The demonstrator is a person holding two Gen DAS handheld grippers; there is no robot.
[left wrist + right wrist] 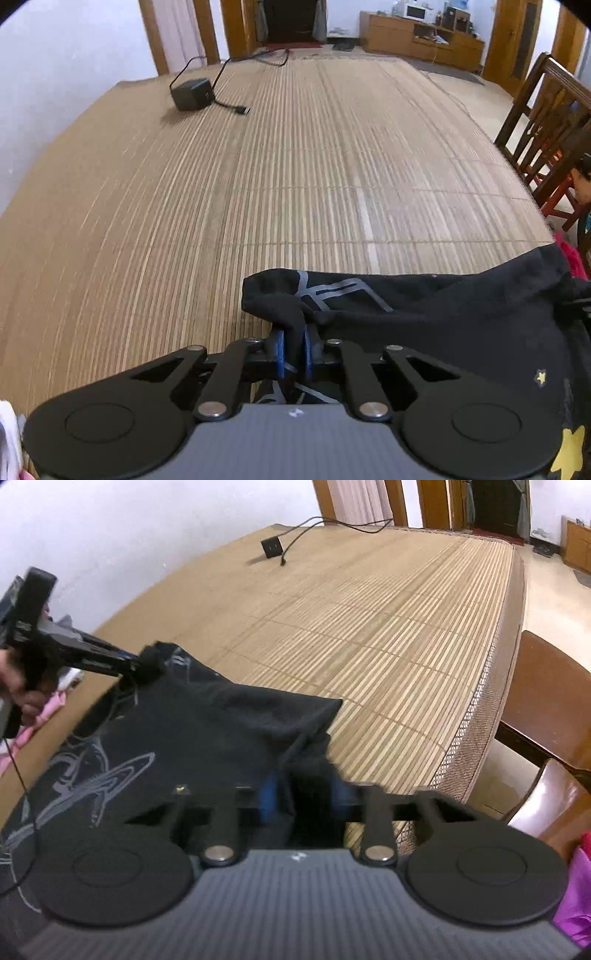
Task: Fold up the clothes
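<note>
Both my claws clamp the black garment [461,317] at the bamboo mat's [295,166] lower-frame edge, left gripper [294,354] and right gripper [306,794] each pinching a bunched edge; looks soft, light, floppy, so grip edges and corners.

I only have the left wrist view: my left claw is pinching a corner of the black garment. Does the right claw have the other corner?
Observer: Fabric of the black garment sits between the right claw's blue pads, but blur hides how firmly they press.
Operator: Any print near it?
Observer: A grey shark-like outline, left of that claw in its view.
Operator: Where does the mat end there?
Observer: Just right of that claw: a meshed border, brown wooden furniture beyond.
</note>
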